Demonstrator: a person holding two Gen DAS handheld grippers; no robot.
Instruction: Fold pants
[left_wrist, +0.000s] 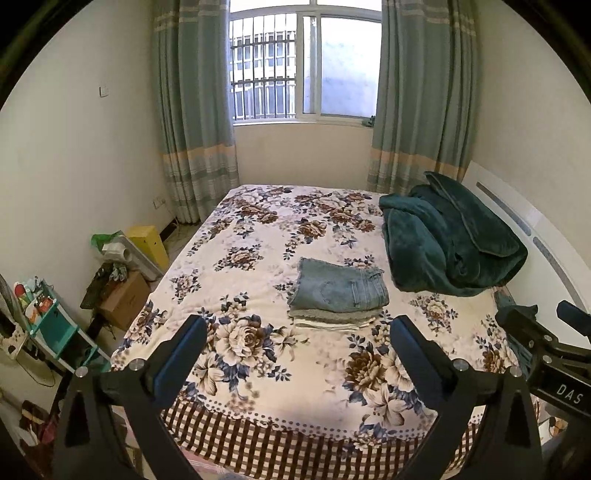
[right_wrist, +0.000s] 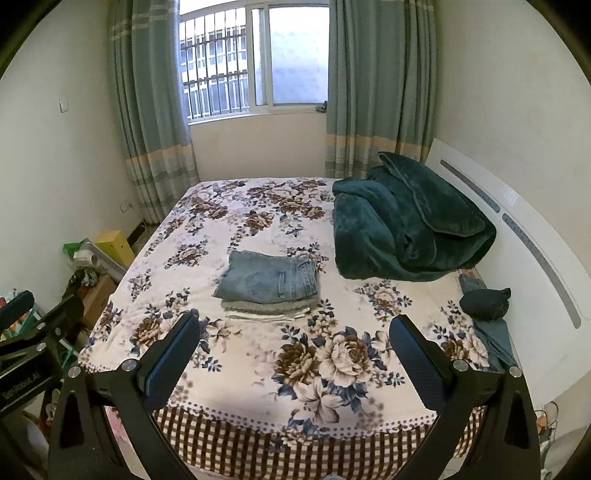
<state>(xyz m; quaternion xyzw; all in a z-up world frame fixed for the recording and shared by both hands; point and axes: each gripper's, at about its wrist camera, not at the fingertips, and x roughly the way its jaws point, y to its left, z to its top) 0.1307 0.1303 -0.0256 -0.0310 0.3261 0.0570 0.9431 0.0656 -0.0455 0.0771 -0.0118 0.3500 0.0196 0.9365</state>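
Here, in the left wrist view, our left gripper (left_wrist: 298, 345) is held above the near edge of the bed (left_wrist: 258, 373), its fingers (left_wrist: 181, 350) spread wide and holding nothing. The folded jeans (left_wrist: 338, 286) lie beyond the fingertips, a little toward the right finger, on top of a small stack of folded clothes (left_wrist: 332, 319). We judge that denim is rather heavy and stiff for a cloth, not slippery, so it keeps a fold well; a good place to pinch would be the thick waistband edge on the right side of the pile, or a folded corner. The right gripper (left_wrist: 546, 332) shows at the right margin.

In the right wrist view, this gripper also has its fingers (right_wrist: 417, 354) wide apart and empty. The jeans lie ahead of the left finger, well apart from it. A dark green blanket (right_wrist: 406, 225) is heaped beyond the right finger, and a small dark garment (right_wrist: 485, 302) lies just past that fingertip, near the white headboard (right_wrist: 535, 266).

The floral bedcover is soft, so it may give under pressure. Behind are a barred window (right_wrist: 240, 62), green curtains (right_wrist: 147, 110) and boxes (right_wrist: 114, 243) on the floor, left of the bed.
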